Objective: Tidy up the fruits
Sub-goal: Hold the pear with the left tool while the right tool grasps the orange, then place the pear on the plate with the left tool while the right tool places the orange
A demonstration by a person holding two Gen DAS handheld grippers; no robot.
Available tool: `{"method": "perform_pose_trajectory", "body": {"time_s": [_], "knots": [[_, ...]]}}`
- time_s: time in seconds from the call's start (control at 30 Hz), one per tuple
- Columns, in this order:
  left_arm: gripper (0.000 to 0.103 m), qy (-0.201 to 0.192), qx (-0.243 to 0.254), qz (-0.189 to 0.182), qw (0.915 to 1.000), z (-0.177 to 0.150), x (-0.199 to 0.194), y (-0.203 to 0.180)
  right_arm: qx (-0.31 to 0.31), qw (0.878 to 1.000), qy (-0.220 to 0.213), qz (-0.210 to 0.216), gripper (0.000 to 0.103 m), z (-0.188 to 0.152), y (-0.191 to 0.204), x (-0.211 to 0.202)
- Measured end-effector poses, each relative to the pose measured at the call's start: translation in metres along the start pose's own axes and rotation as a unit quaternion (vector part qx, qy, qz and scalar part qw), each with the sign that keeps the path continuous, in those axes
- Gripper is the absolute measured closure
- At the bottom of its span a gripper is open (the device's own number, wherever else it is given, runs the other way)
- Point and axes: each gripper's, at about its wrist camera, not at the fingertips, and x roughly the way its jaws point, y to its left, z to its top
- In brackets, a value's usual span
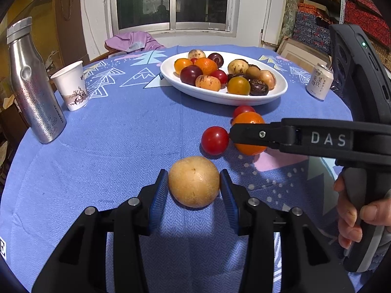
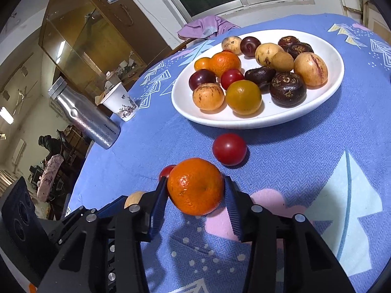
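- A tan fruit (image 1: 194, 182) rests on the blue cloth (image 1: 122, 146), and the left gripper (image 1: 194, 190) has its blue pads (image 1: 158, 195) pressed on the two sides of it.
- An orange (image 2: 195, 186) lies on the cloth between the pads (image 2: 232, 207) of the right gripper (image 2: 195, 200), which touch its sides: a grip.
- In the left view, the right gripper's black finger crosses in front of the orange, and a hand (image 1: 354, 210) grasps its handle.
- One red fruit (image 1: 214, 140) sits just beside the orange; a second red one (image 1: 243, 110) lies behind it, near the plate.
- The white oval plate (image 2: 330, 56) holds many fruits: orange, yellow, red, dark purple, tan and brown ones.
- At the cloth's left stand a paper cup (image 1: 72, 85) and a steel bottle (image 1: 34, 83), close together.
- A can (image 1: 319, 81) stands right of the plate.
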Motion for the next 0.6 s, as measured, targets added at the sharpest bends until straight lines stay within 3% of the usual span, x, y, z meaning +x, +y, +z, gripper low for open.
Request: {"method": "perform_pose_trajectory", "body": {"time_s": [0.27,0.6], "knots": [[0.060,-0.019,0.007,0.014,0.9997,0.001,-0.007,-0.004,-0.012,1.000,-0.020,0.003,0.057,-0.004,0.002,-0.023],[0.060,-0.052,0.015,0.017,0.9984,0.006,-0.026,-0.010,-0.032,0.996,-0.074,0.022,0.057,-0.011,0.000,-0.086]]}}
